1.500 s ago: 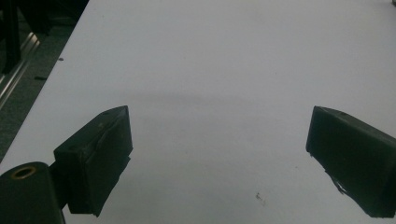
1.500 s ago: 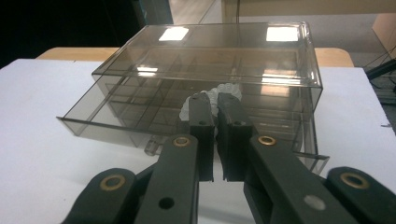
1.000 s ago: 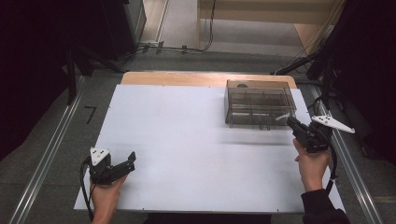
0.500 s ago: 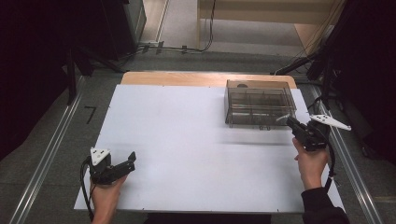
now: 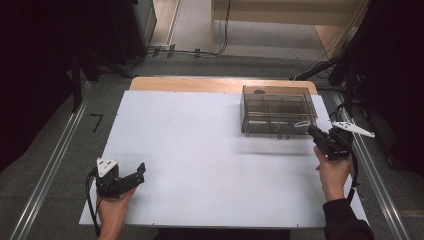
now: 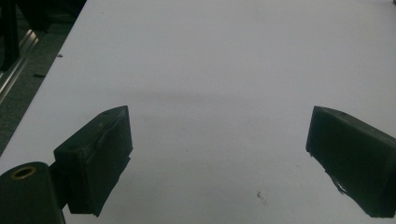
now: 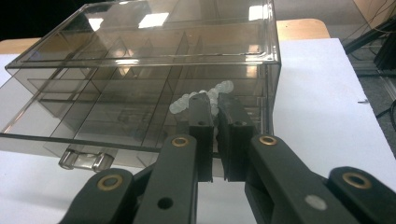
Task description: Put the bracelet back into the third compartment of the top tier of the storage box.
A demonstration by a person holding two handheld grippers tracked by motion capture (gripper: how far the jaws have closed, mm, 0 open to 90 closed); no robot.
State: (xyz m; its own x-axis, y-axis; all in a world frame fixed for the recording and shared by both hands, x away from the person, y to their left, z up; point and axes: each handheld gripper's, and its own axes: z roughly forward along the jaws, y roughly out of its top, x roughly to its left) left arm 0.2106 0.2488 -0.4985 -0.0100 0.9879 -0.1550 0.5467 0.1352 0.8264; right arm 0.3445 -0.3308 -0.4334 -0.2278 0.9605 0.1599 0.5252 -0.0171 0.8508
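Dark curtains and grey floor surround a white bench (image 5: 200, 150) that carries little besides a clear plastic box (image 5: 277, 112) with inner dividers, standing at the upper right of the high view. The right hand-held gripper (image 5: 312, 131) sits at the box's near right corner, its jaws pressed together on a string of pale beads (image 7: 201, 99), seen up close in the right gripper view against the box's front wall. Compared with a second ago, this gripper has crept slightly toward the box front, and the bead loop (image 5: 301, 123) now shows just at that corner, so the beads seem about to go in, though the lid looks closed and a small clasp (image 7: 84, 160) sits at the lower left of the box front. The left hand-held gripper (image 5: 140, 172) rests at the lower left of the bench, unchanged, its jaws wide apart over bare white surface.
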